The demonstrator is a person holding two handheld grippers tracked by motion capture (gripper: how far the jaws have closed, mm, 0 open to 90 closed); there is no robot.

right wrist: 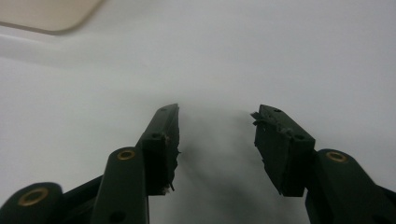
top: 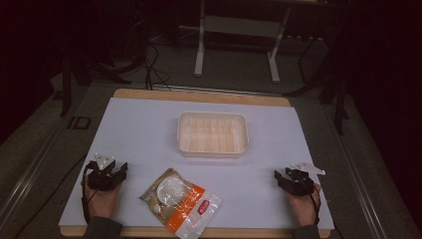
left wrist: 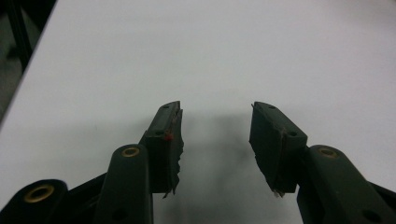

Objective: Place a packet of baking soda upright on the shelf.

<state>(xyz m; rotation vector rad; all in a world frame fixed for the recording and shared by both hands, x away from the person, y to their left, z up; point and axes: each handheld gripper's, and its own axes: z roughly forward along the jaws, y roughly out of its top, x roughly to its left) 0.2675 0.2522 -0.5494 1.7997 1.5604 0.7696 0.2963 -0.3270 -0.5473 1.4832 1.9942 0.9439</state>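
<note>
A clear plastic bag (top: 180, 199) with an orange band and a red label lies near the table's front edge, holding pale round contents. A shallow cream tray (top: 213, 133) sits empty in the middle of the white sheet. My left gripper (top: 112, 171) rests at the front left, left of the bag, open with nothing between its jaws (left wrist: 215, 126). My right gripper (top: 284, 178) rests at the front right, open and empty as well (right wrist: 217, 126). A corner of the tray (right wrist: 46, 16) shows at the top left of the right gripper view.
The white sheet (top: 139, 124) covers a wooden table (top: 199, 95). Beyond the far edge stand a metal frame's legs (top: 200, 55) and cables on a dark floor. Bare sheet lies between each gripper and the tray.
</note>
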